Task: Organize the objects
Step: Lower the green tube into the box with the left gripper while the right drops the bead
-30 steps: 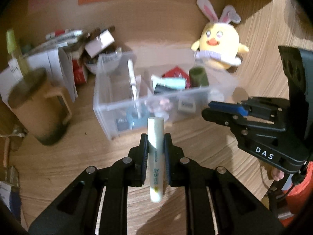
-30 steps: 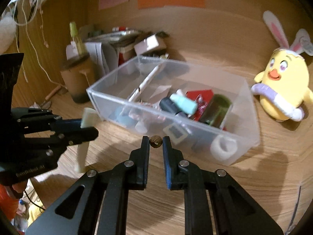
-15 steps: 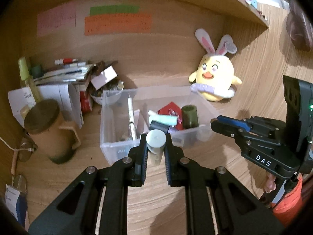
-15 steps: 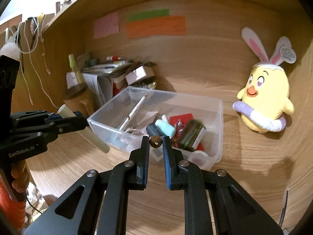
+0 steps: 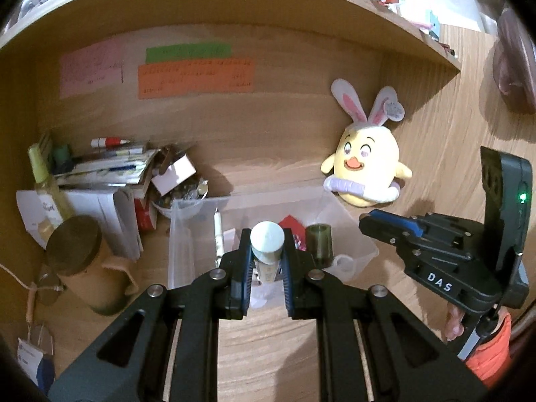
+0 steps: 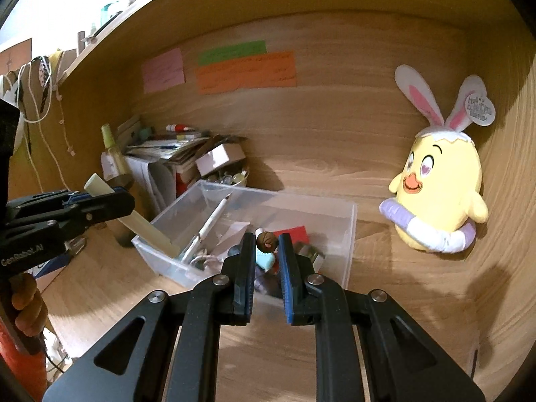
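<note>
Nearest, the left gripper has its fingers clamped on a pale cream cylindrical tube with a white cap, held clear of the wooden tabletop, judged ready for deposit; the right gripper pinches a small brown rounded piece, fingers nearly closed. Beyond, the clear plastic bin holds sorted items; farthest right, a yellow plush chick with rabbit ears leans against the back wall.

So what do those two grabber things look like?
Both are black. The left gripper and right gripper each have two fingers with blue ribbed pads and silver screws. From the side, one reads "GenRobot.AI" and the other "DAS", with a small green light. An orange sleeve shows below both.
</note>
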`<state>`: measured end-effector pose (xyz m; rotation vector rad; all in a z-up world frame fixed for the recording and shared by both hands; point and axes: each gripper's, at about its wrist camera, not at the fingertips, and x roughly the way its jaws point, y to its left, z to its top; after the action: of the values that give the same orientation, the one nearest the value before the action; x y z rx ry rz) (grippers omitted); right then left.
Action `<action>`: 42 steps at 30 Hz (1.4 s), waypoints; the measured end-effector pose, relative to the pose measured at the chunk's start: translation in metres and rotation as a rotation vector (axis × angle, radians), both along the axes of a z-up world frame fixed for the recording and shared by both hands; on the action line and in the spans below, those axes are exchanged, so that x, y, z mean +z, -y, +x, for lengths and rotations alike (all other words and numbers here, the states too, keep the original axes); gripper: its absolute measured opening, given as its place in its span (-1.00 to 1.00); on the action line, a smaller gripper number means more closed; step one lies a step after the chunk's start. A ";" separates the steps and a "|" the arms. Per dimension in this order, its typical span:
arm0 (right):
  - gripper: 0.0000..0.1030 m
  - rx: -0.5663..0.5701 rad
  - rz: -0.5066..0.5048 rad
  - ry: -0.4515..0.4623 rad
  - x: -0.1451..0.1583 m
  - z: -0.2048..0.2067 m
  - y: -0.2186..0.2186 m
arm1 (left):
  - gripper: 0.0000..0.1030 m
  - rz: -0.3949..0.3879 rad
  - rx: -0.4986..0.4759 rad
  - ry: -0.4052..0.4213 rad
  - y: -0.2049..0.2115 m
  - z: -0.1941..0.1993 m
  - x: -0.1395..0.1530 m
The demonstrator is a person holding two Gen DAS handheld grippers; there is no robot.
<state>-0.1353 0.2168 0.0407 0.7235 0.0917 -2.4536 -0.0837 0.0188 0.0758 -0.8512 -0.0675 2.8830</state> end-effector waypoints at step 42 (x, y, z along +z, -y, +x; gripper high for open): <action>-0.55 0.029 0.180 0.100 -0.057 -0.057 0.046 | -0.09 0.025 0.097 0.150 0.029 -0.076 -0.060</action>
<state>-0.1920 0.1704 -0.0165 0.9143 0.2856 -2.3977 -0.1596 -0.0103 0.0163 -1.0880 -0.1640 2.8947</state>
